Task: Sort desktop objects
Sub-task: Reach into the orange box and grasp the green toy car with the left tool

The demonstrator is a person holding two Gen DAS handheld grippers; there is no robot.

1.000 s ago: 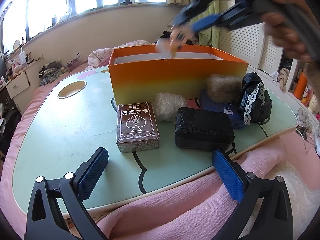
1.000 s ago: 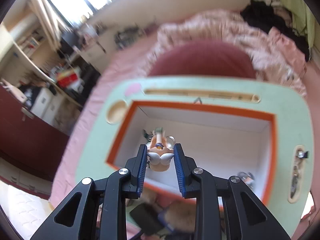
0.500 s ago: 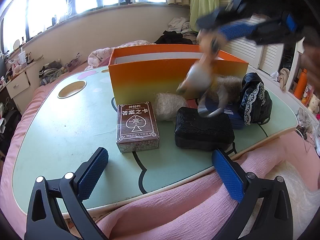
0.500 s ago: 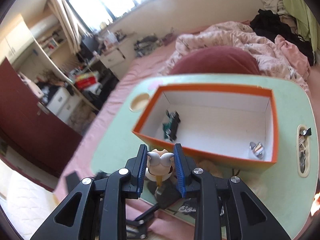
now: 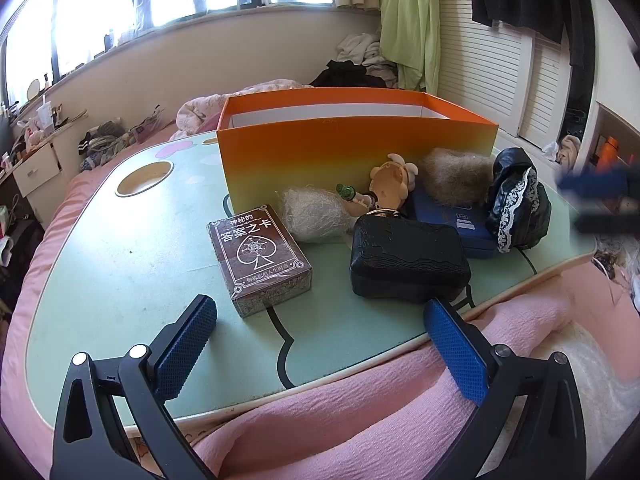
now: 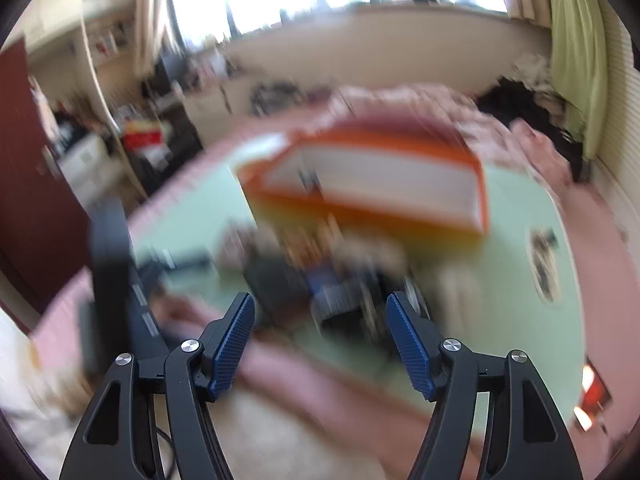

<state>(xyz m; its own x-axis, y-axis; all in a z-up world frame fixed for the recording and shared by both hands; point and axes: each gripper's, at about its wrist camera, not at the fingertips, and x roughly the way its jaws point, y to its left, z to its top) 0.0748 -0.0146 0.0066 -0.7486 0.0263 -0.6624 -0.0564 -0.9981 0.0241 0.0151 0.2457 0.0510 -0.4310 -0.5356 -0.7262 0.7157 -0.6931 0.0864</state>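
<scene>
An orange box [image 5: 356, 152] stands at the back of the green lap table [image 5: 120, 248]. In front of it lie a brown card box [image 5: 260, 256], a black case [image 5: 408, 260], a white fibre ball [image 5: 312, 216], a brown fur ball [image 5: 456, 176], a blue case [image 5: 452, 216] and a black lace pouch [image 5: 516, 204]. A small tan figurine [image 5: 390, 186] lies on its side between the box and the black case. My left gripper [image 5: 316, 312] hangs open over the table's near edge. My right gripper [image 6: 319, 304] is opening with nothing between its jaws; it shows as a blue blur [image 5: 596, 184] at the right.
The table rests on a pink blanket [image 5: 360, 420] on a bed. A round cup recess [image 5: 144, 178] sits at the table's far left. The right wrist view is heavily blurred, with the orange box [image 6: 372, 184] ahead. Clothes and furniture crowd the room behind.
The right gripper came from above the orange box toward the table's near right side and let go of the figurine, which now lies in front of the box. The left gripper stayed still.
</scene>
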